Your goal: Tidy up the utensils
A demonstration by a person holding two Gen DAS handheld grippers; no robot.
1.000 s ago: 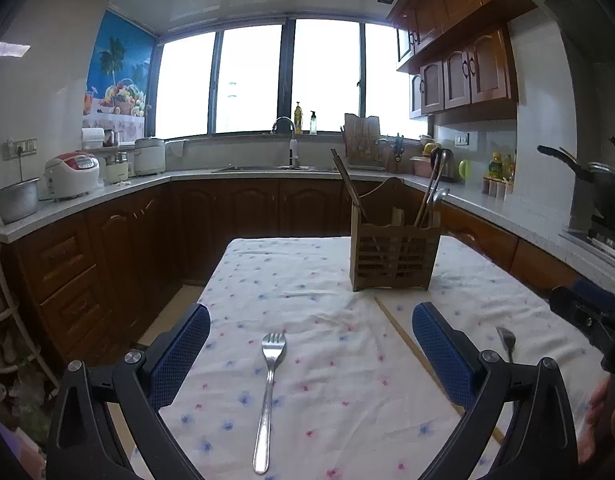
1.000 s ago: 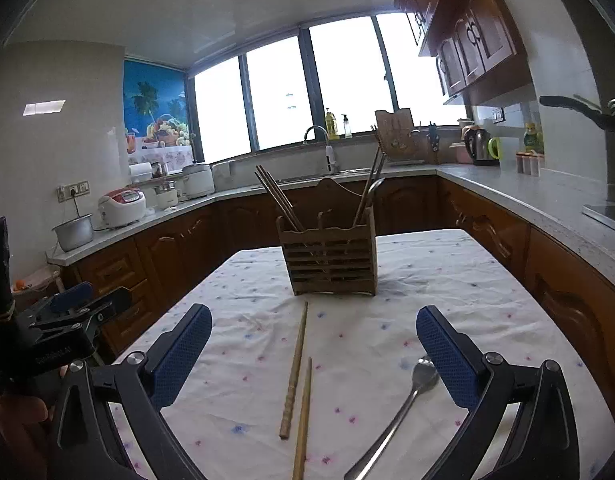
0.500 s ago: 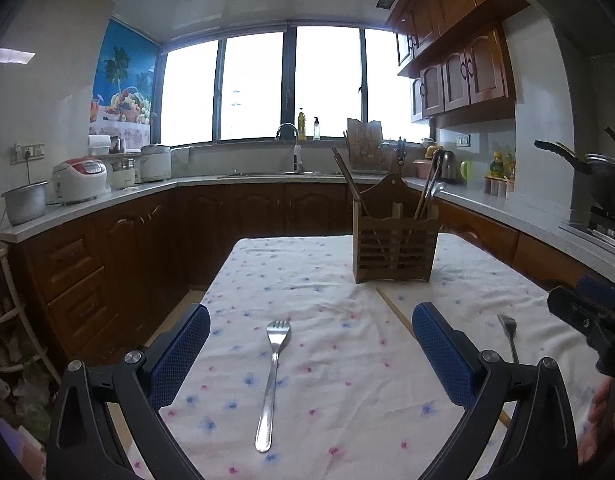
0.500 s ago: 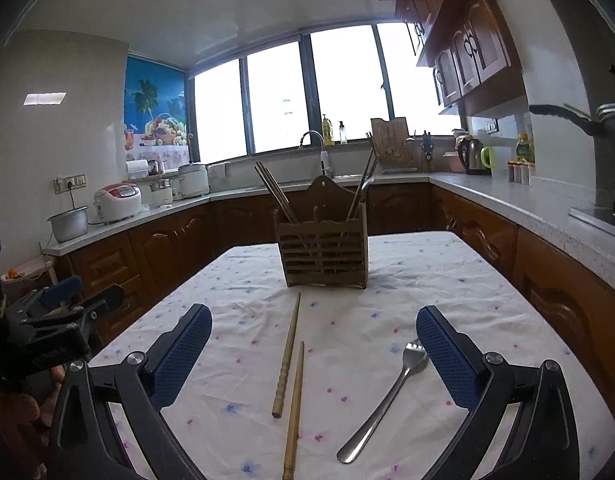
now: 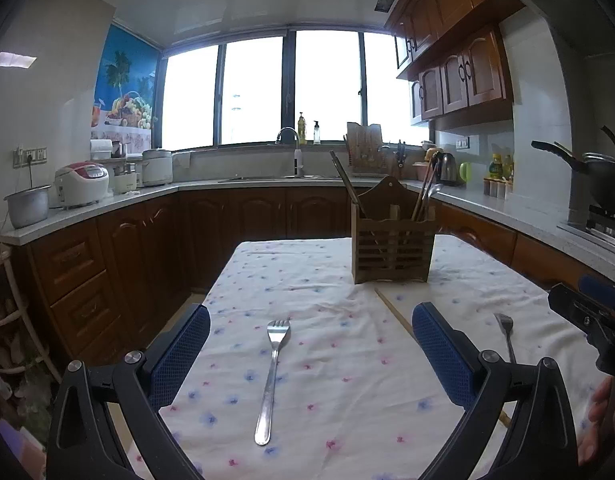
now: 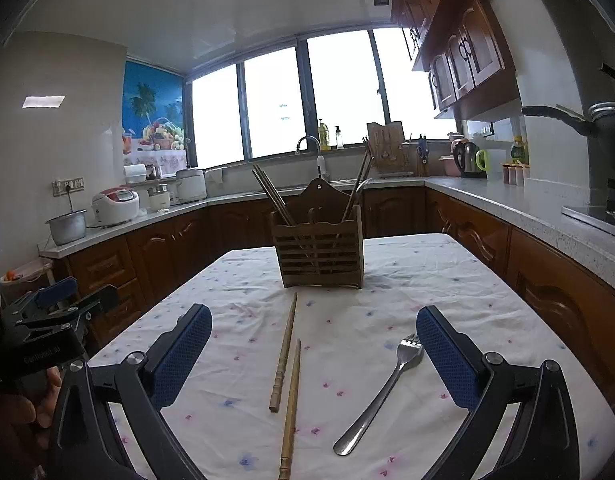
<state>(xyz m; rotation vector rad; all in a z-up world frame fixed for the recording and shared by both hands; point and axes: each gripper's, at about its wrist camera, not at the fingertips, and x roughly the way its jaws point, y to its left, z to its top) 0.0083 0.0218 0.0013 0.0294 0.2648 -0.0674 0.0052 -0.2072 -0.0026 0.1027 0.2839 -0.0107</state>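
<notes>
Wooden holder [image 6: 319,248] stands toward the table's far edge; both forks [image 5: 272,376] [image 6: 383,388] and chopsticks [image 6: 285,360] now lie further ahead of the wide, empty left gripper [image 5: 307,356] and right gripper [image 6: 313,356], seemingly drawn back; nothing grasped yet.

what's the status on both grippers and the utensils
Left gripper open over one fork. Right gripper open over two chopsticks; second fork beside. Wooden holder ahead, path clear.

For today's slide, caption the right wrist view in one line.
Open right hand-held gripper above two chopsticks and a fork, facing the wooden holder.
</notes>
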